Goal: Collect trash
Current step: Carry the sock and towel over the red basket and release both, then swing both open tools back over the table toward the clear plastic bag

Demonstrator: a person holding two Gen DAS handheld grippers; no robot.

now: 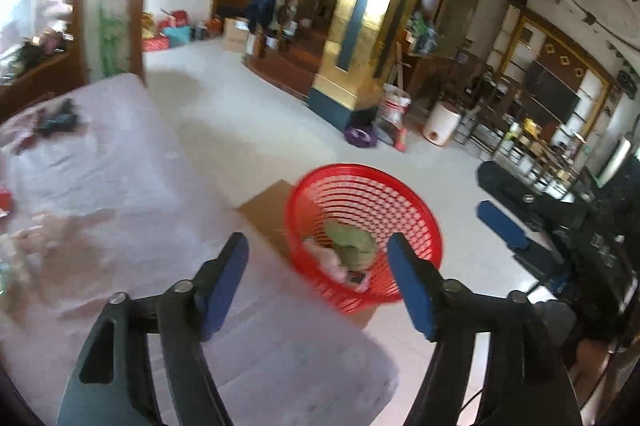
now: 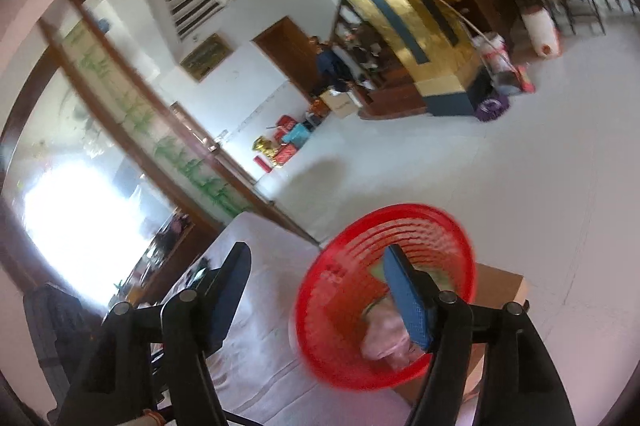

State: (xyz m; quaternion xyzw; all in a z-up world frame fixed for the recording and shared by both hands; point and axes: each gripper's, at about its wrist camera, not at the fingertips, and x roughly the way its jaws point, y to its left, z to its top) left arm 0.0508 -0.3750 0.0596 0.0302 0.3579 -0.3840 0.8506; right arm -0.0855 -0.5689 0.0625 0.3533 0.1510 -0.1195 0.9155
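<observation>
Two grippers, both with nothing in them. From the left wrist view, the left gripper (image 1: 316,266) has its jaws spread wide, blue pads facing each other across a big gap. Just past them a red plastic basket (image 1: 362,226) sits on a flat piece of cardboard (image 1: 266,211) on the white floor (image 1: 256,129), right beside the near edge of a bed with a pale pinkish sheet (image 1: 120,185). Inside the basket there's a crumpled greenish wrapper (image 1: 350,244) lying on top of some pale pink plastic trash (image 1: 332,262), down at the near side of the bowl. Far left on the sheet there's a dark bundle (image 1: 58,117), too blurry to name. Over on the right edge you can see the right gripper (image 1: 504,226), one blue pad showing. Further back there's a gold pillar (image 1: 360,25) with a white bucket (image 1: 394,105) near its base.

Right wrist view is tilted quite a bit. The right gripper (image 2: 316,278) also has its jaws spread apart, gripping nothing. Its right finger overlaps the red basket (image 2: 360,266) in the picture, and the pink trash (image 2: 384,338) shows inside just left of that pad. The cardboard (image 2: 500,290) pokes out on the basket's right, and the bed sheet (image 2: 264,306) runs between the fingers on the left. The whole frame is motion-blurred, so finer detail is hard to make out.
</observation>
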